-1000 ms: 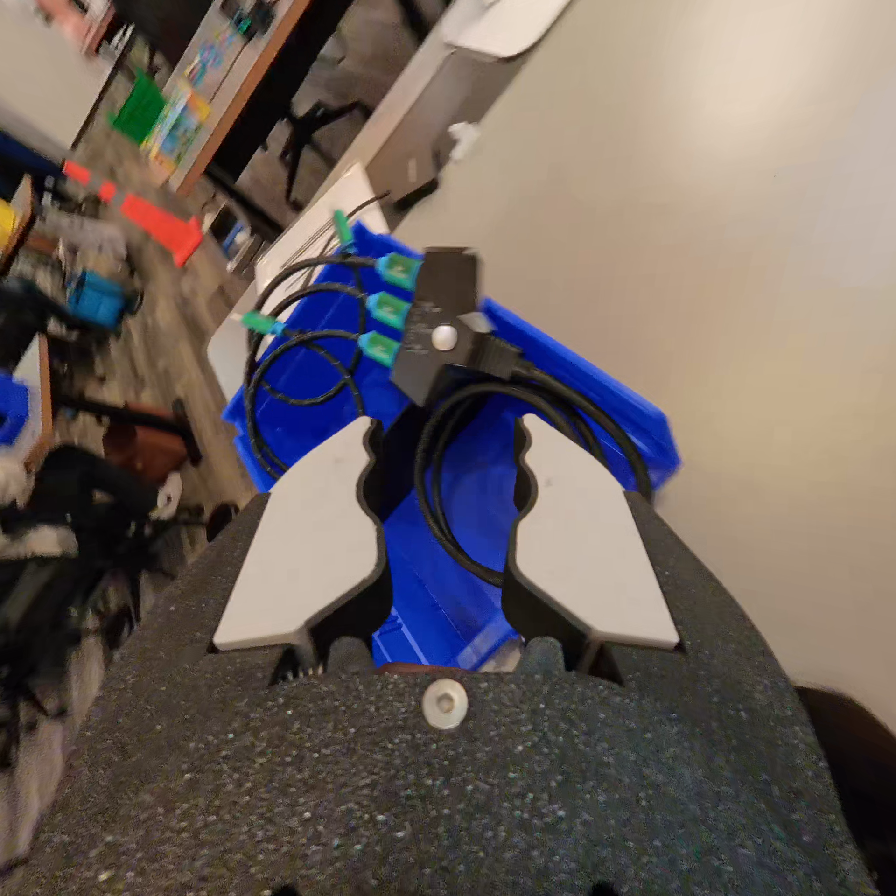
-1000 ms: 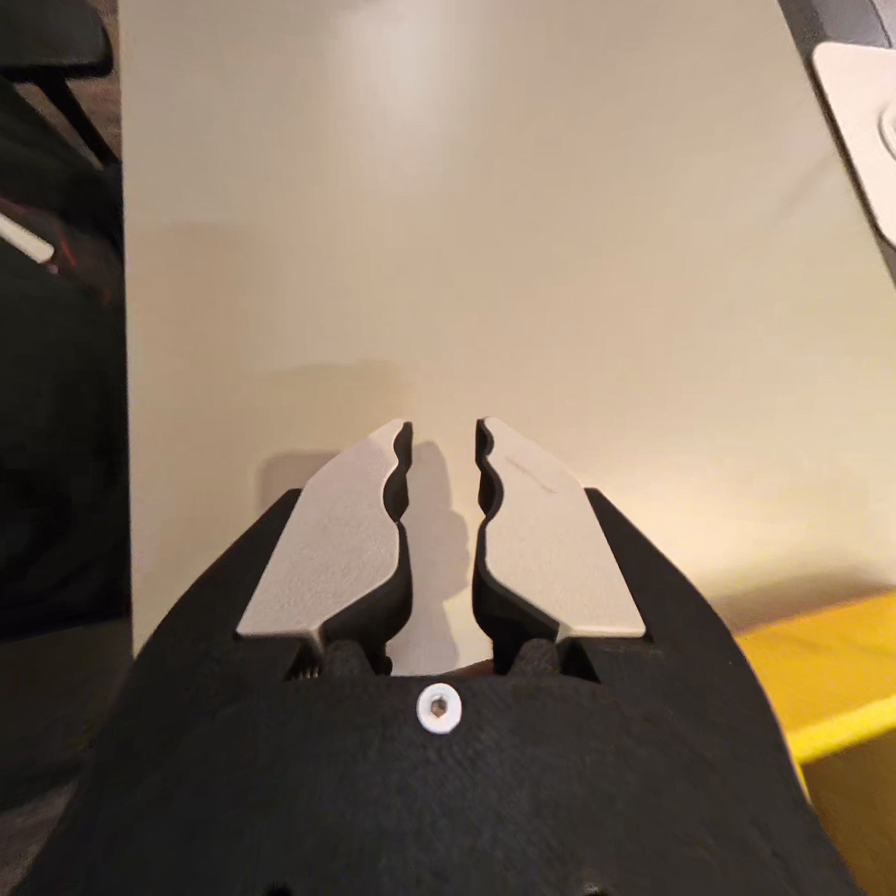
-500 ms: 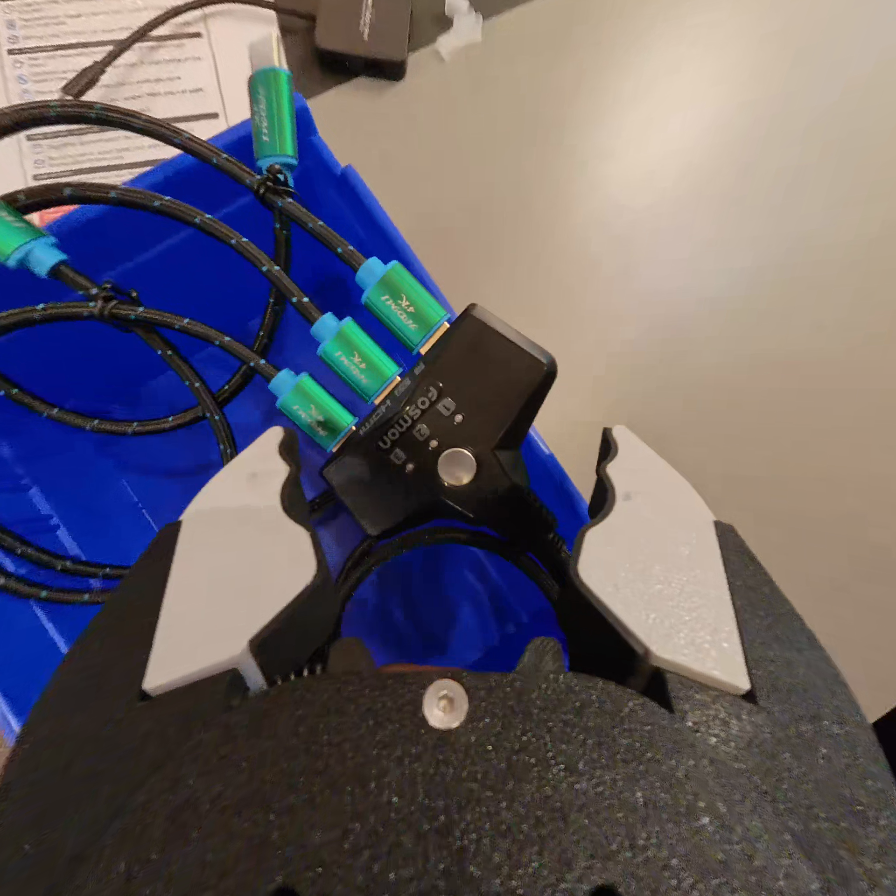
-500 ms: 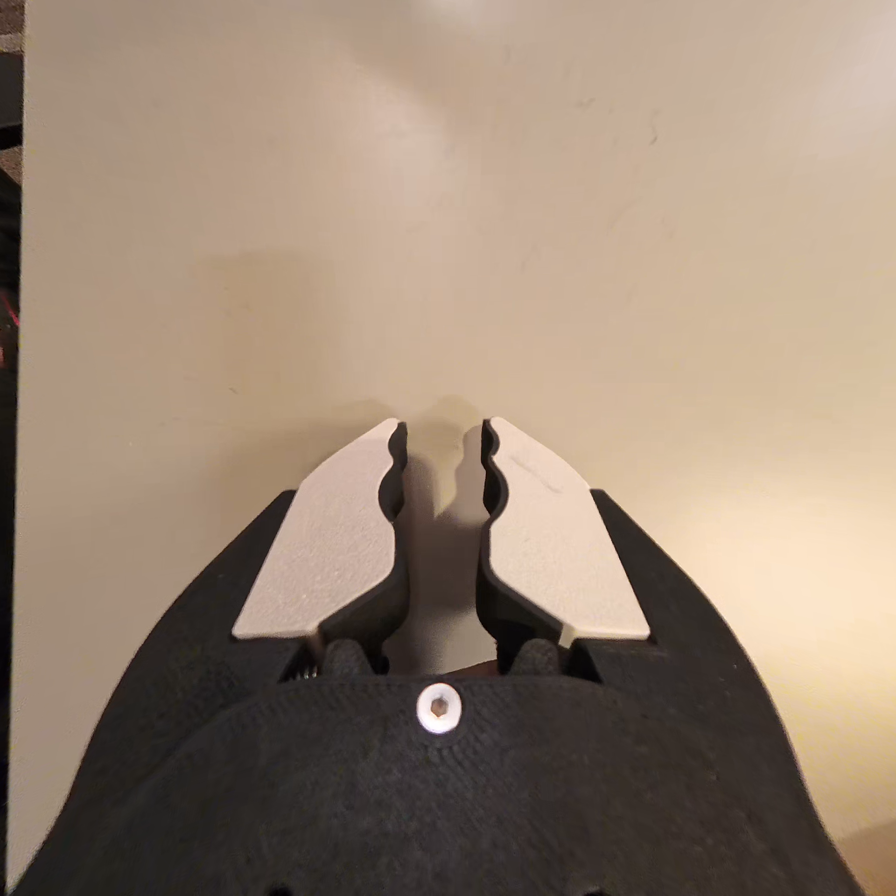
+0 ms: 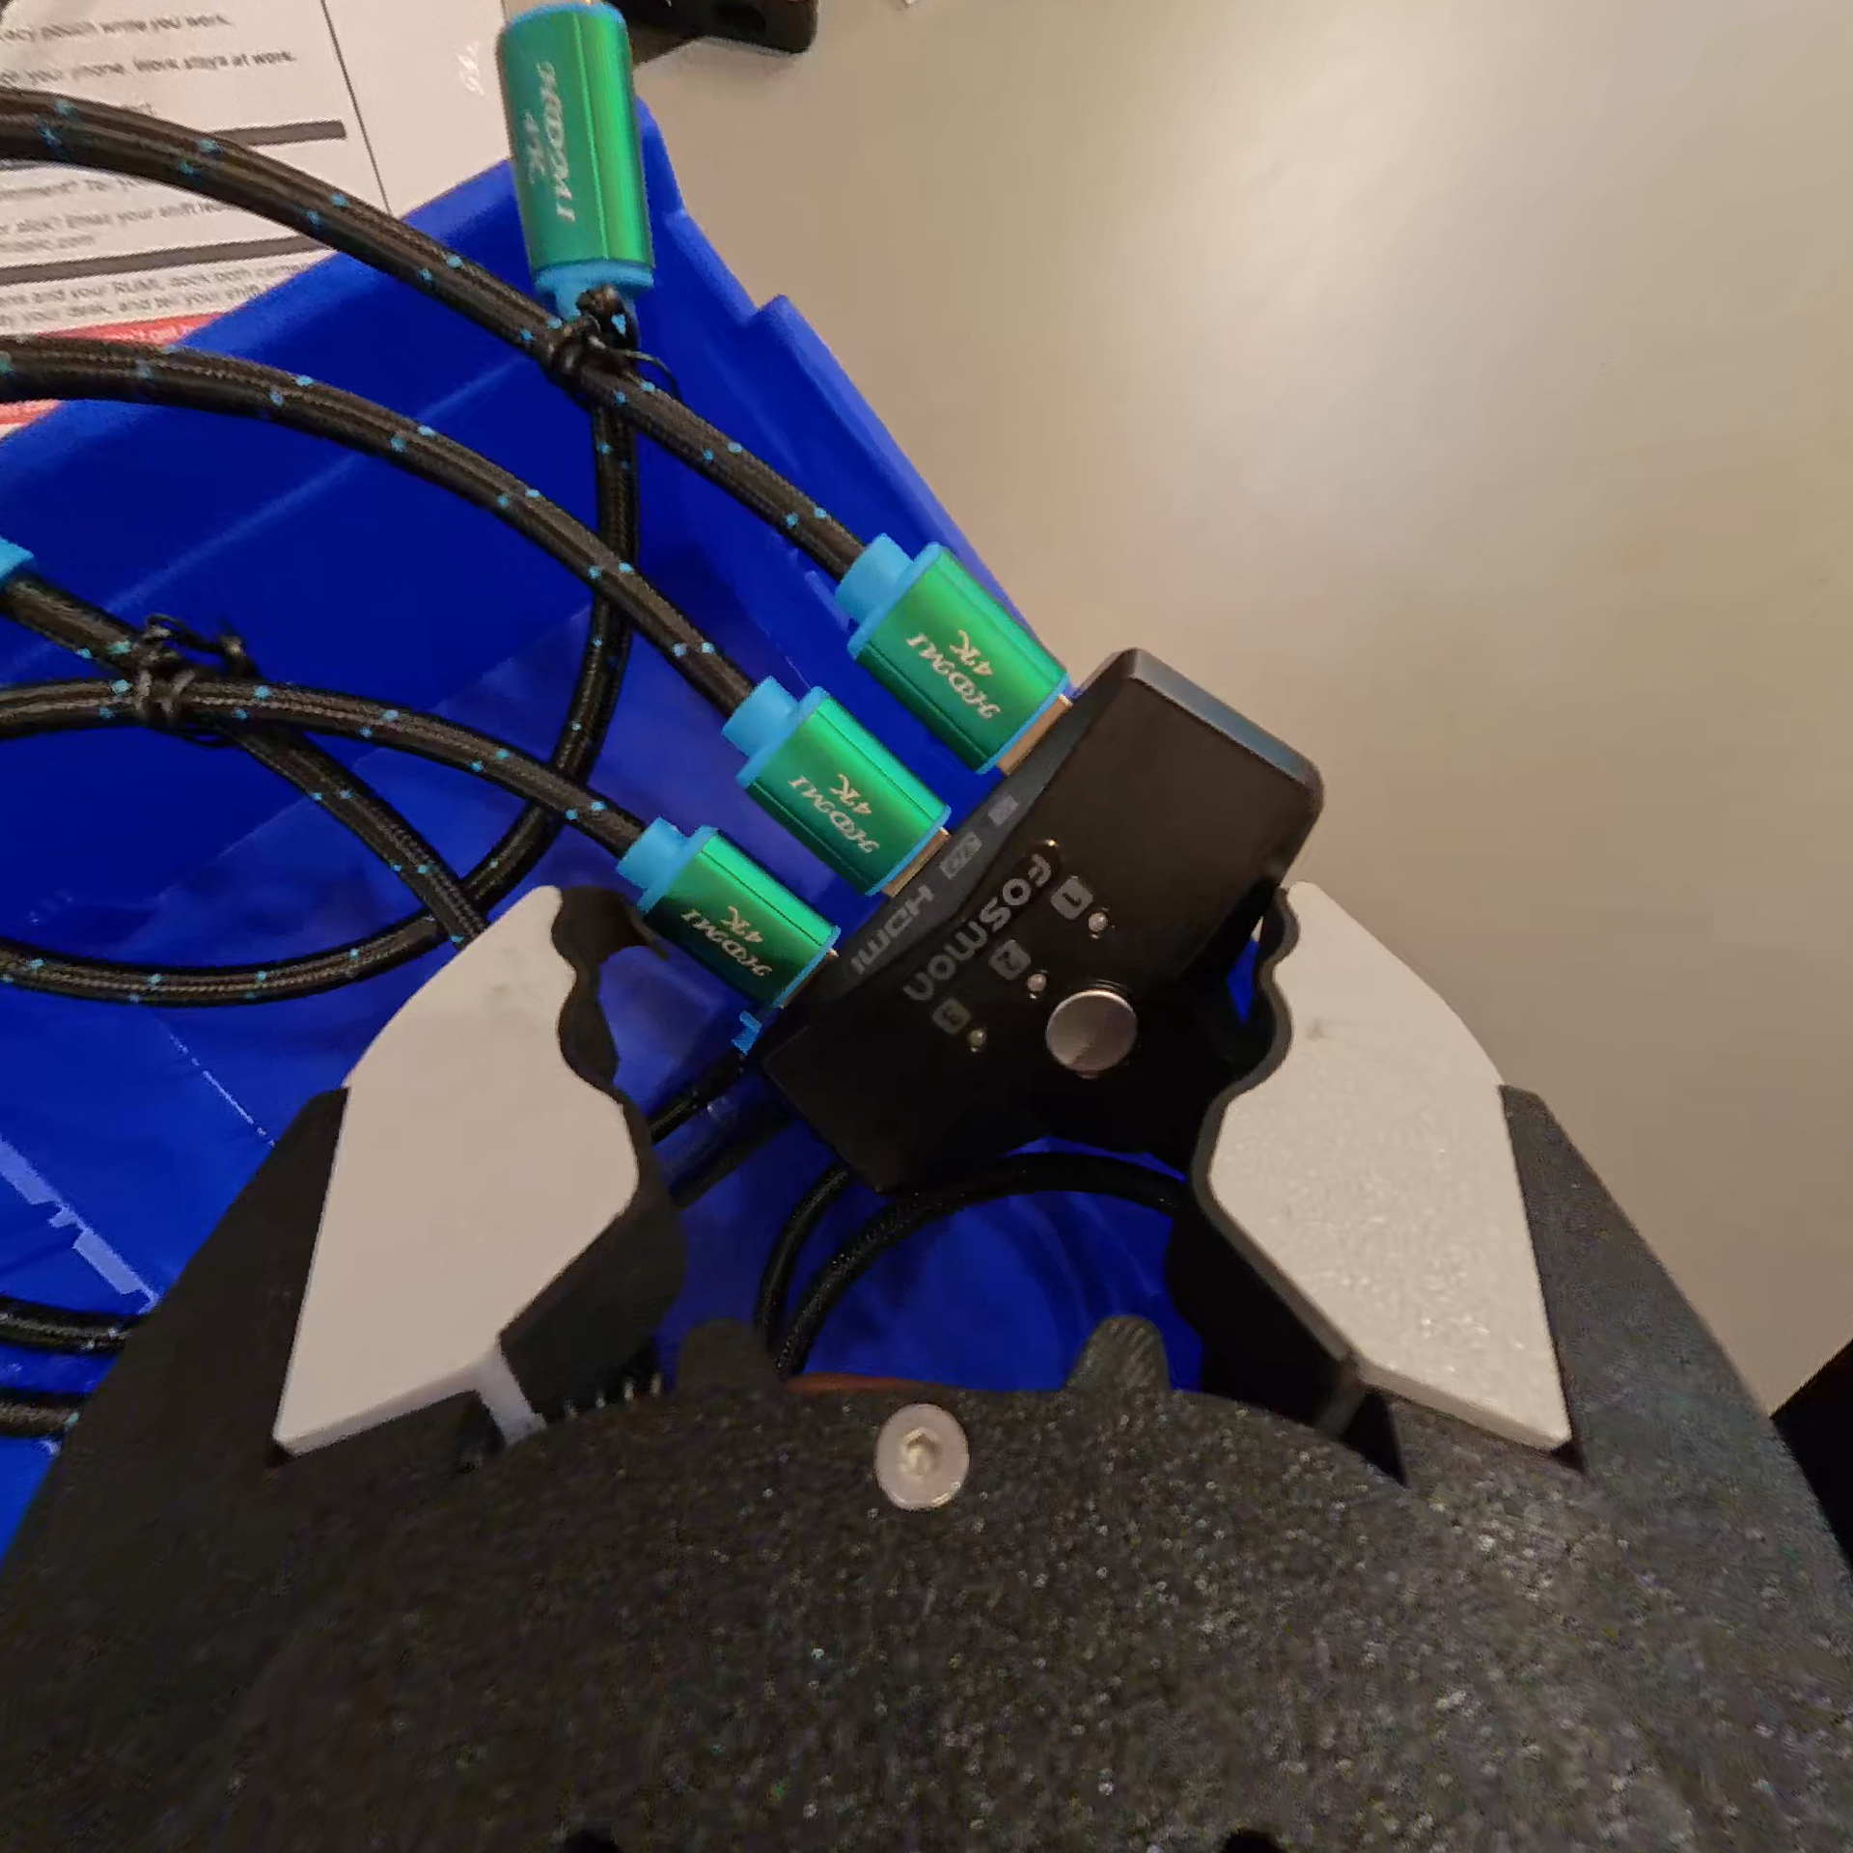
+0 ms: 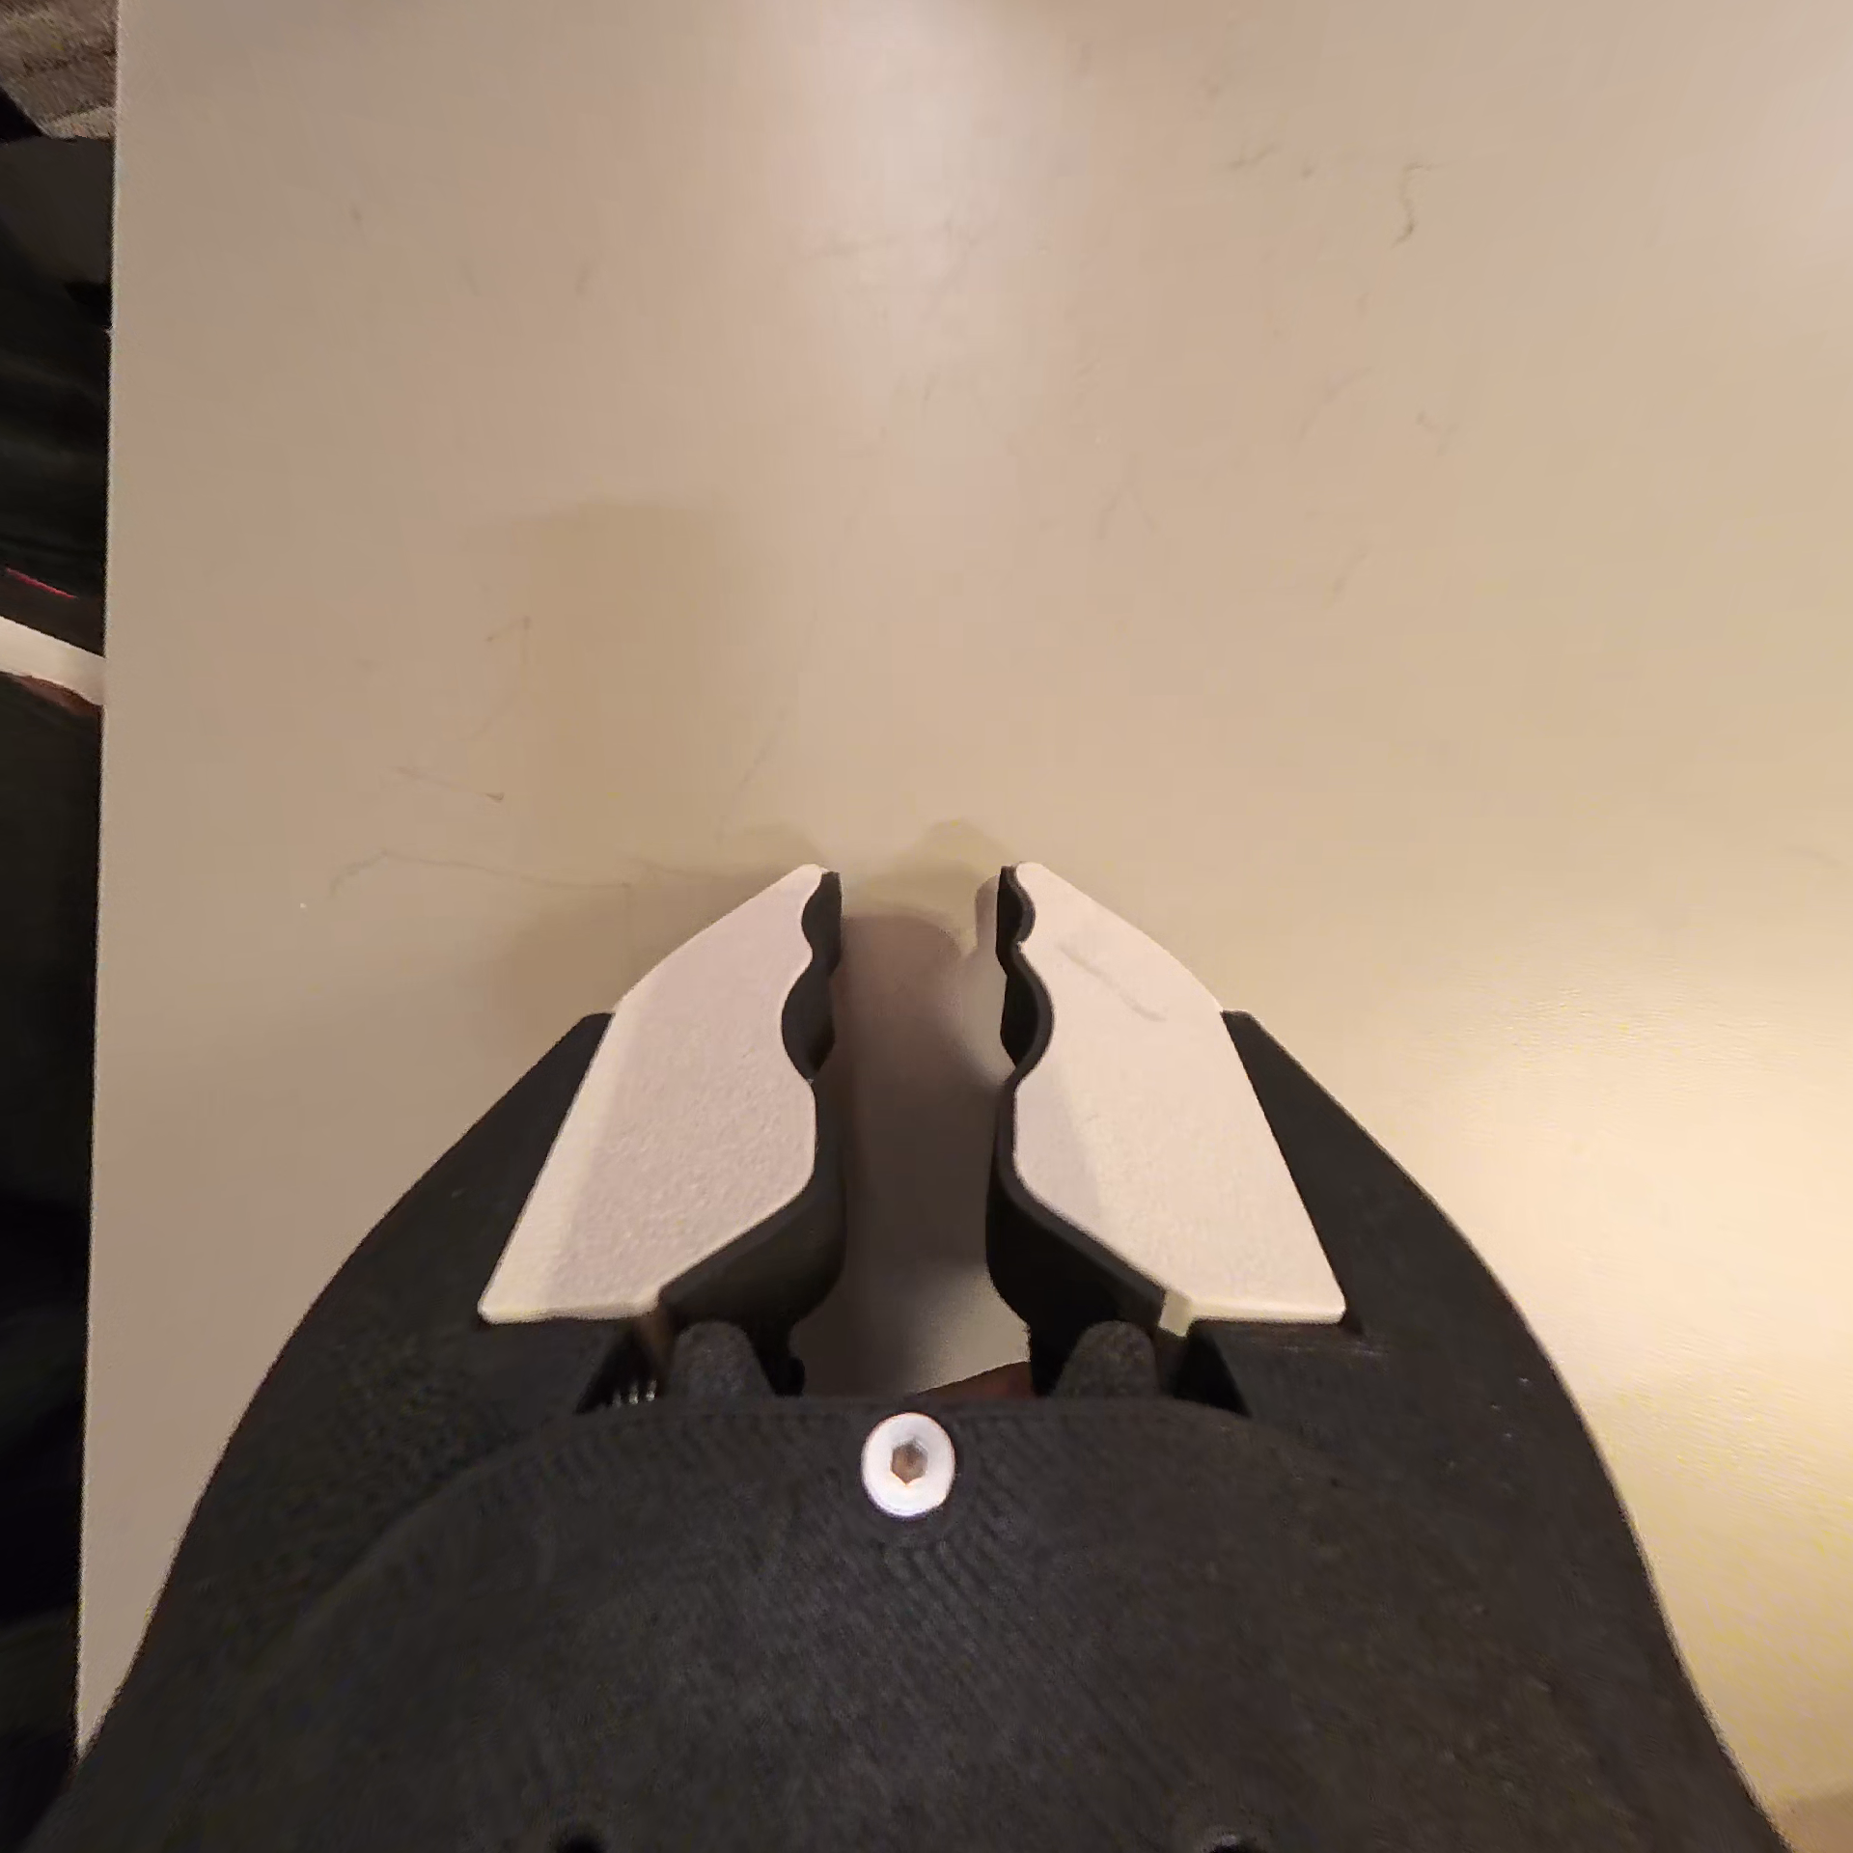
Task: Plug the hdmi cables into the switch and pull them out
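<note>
In the left wrist view a black HDMI switch (image 5: 1133, 802) rests on the rim of a blue bin (image 5: 301, 622). Three green HDMI plugs (image 5: 837, 792) on braided black cables sit in its ports. A fourth green plug (image 5: 577, 150) lies loose at the top. My left gripper (image 5: 928, 902) is open wide with the switch between its fingers; the right finger (image 5: 1384, 1153) is at the switch's corner. The switch's own black cable (image 5: 802, 1293) loops below it. My right gripper (image 6: 917, 882) is open by a narrow gap and empty, low over the beige table (image 6: 1003, 451).
Printed paper sheets (image 5: 201, 130) lie beyond the bin. A dark object (image 5: 722, 20) sits at the top edge. The table (image 5: 1404, 401) stretches right of the bin. In the right wrist view the table's left edge (image 6: 105, 702) drops to a dark floor area. About 60 cm separates my left fingertips from my right. The fourth green plug (image 5: 577, 150) is about 11 cm from my left fingertips.
My left gripper has moved in close to the switch and opened wider, so the switch now sits between its fingers. My right gripper has moved forward and lower over the table, gap unchanged.
</note>
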`<state>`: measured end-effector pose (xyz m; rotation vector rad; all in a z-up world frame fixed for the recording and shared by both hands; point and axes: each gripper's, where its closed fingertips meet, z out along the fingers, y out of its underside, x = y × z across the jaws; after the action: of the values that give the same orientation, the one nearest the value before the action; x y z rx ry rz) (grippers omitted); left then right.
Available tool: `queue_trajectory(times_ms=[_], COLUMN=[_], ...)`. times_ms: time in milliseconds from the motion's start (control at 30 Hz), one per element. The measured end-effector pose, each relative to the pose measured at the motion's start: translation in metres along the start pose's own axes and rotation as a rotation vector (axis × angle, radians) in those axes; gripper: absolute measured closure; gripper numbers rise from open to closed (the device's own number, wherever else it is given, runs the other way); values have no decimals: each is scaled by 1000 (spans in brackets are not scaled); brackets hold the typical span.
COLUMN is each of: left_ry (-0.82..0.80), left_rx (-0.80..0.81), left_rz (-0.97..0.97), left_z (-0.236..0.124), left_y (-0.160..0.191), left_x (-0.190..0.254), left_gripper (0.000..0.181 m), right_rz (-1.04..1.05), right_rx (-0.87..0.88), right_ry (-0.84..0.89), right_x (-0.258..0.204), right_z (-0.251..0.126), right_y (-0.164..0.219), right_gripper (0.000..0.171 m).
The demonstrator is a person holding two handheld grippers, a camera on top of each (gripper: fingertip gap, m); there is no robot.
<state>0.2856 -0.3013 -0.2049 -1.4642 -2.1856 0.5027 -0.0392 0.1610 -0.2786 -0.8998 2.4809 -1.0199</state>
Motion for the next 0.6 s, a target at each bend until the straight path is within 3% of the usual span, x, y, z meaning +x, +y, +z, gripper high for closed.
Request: queue_trajectory(times_ms=[333, 600], left_ry=[81, 88], left_rx=[78, 301], left_rz=[-30, -46], left_z=[3, -41], left_y=[-5, -33], left_x=[5, 9], left_gripper=[64, 64], right_rz=[23, 31], right_rx=[7, 10], right_ry=[-12, -19], right_x=[1, 2], right_z=[-1, -1], right_y=[-1, -1], right_gripper=[142, 142])
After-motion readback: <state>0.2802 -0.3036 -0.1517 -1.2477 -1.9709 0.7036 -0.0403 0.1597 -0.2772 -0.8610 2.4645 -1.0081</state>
